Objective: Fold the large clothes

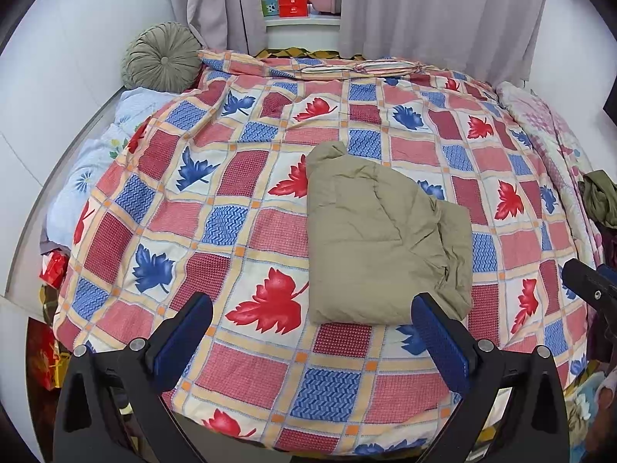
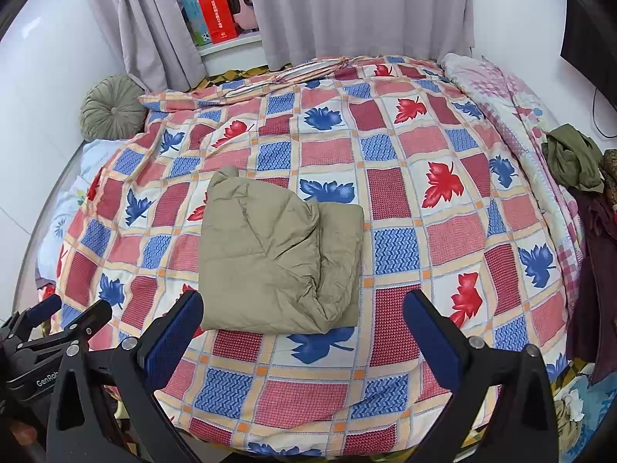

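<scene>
Khaki puffy garment (image 2: 277,258) lies folded into a compact bundle mid-quilt (image 1: 239,378), toward the near edge. Left gripper (image 1: 312,337) and right gripper (image 2: 302,332) both spread wide, empty, hovering over the near edge. Fold looks basically done. Risk: padded fabric is springy and the loose flap on its right side could pop open if nudged. Partial "GenRob" marking on the left gripper body; red box (image 2: 219,16) text unreadable.
</scene>
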`<state>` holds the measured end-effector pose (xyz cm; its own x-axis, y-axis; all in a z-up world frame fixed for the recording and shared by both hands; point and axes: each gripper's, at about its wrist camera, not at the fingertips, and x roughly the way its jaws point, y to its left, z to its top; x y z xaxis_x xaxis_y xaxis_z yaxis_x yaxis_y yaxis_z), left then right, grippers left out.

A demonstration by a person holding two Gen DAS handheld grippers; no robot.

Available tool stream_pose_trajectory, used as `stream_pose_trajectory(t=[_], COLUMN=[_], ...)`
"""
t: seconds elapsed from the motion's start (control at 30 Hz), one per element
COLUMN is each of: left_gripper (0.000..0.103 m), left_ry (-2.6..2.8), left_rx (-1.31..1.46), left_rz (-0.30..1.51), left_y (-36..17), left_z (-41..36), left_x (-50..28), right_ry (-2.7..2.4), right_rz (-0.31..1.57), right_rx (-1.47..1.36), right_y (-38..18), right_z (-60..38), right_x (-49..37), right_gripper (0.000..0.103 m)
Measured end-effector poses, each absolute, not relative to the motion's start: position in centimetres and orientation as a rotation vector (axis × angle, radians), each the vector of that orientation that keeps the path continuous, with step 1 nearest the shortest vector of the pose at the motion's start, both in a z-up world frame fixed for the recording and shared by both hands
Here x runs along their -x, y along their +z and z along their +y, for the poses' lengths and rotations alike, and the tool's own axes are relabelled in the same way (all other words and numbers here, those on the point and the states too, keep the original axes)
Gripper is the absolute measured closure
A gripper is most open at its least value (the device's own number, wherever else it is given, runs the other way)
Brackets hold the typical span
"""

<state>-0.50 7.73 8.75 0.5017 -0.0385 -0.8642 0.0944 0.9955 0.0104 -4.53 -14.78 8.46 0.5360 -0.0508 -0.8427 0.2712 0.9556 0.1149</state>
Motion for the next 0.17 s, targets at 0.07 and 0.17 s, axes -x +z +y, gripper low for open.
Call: stream_pose_trajectory(t=[0.07,0.17], left_gripper=[0.000,0.000], left_ry=[-0.082,-0.086], left_rx=[-0.058,-0.053], left_rz=[1.040,1.040], left_y=[8.75,8.61], left_z=[7.68,7.12], left_x=[0.47,0.30], right_ry=[-0.195,-0.195], right_rz=[0.989,0.988], right_rx=[-0.244,-0.243], right_y=[8.45,8.46], right_z=[-14.78,-14.77], right_x=[4.56,4.57], right_gripper=[0.000,0.000])
